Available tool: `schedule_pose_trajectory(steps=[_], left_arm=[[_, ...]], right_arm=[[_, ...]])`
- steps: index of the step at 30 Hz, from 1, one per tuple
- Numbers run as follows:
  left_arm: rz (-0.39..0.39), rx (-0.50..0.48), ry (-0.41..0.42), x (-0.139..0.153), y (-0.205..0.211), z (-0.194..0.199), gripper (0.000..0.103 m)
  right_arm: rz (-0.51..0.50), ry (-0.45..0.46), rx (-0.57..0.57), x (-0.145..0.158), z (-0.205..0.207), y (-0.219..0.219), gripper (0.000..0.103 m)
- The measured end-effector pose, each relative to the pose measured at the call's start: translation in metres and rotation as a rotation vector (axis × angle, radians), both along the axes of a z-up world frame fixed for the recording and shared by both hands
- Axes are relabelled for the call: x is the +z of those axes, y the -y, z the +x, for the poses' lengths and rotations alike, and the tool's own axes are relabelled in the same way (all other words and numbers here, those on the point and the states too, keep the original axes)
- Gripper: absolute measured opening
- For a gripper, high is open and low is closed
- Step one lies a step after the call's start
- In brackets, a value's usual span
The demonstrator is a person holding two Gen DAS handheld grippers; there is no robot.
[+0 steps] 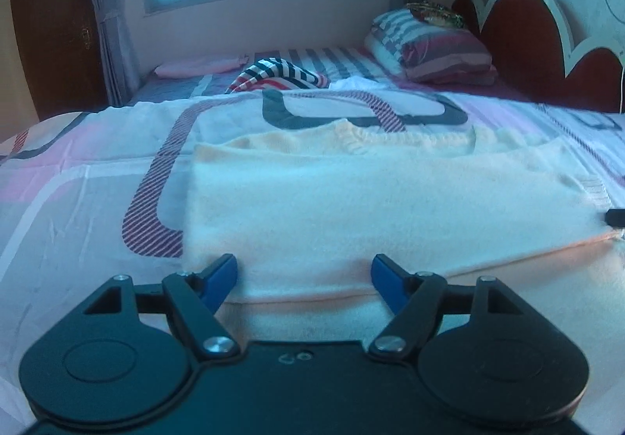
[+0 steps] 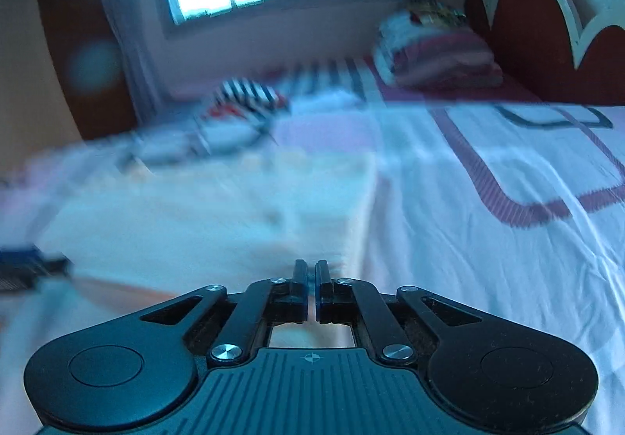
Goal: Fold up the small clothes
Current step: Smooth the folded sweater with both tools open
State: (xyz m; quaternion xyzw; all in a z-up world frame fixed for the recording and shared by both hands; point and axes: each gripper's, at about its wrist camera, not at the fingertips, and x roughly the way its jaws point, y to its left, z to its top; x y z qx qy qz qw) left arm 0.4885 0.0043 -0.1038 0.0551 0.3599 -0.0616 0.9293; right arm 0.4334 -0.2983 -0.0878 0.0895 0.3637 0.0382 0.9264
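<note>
Left gripper (image 1: 304, 275), black linkage with blue pads, jaws spread wide, nothing between the pads; they straddle the near folded edge of the cream fleece garment (image 1: 351, 208). Garment lies flat on the white bedsheet with pink and striped blocks (image 1: 78, 177), folded, ribbed collar at 12 o'clock. Right gripper (image 2: 311, 279) has jaws pressed together, empty, over the garment's right edge (image 2: 234, 224); that view is motion-blurred. Striped pillows (image 1: 429, 44) at 1 o'clock, striped clothing (image 1: 277, 73) at 12.

Black gripper (image 1: 304, 279), blue pads (image 1: 222, 279), silver screws.
</note>
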Motion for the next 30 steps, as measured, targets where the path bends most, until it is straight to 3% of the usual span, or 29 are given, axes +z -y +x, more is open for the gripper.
schedule_pose_trajectory(steps=[16,27,30], left_arm=[[0.03,0.036,-0.002,-0.002,0.005,-0.006,0.078],[0.04,0.038,-0.024,0.001,0.006,-0.002,0.079],[0.071,0.034,-0.032,0.011,0.006,-0.01,0.077]], right_arm=[[0.043,0.03,0.027,-0.008,-0.002,0.013,0.0],[-0.075,0.015,0.077,-0.005,0.002,-0.002,0.0],[-0.065,-0.022,0.077,0.0,0.006,-0.004,0.006]])
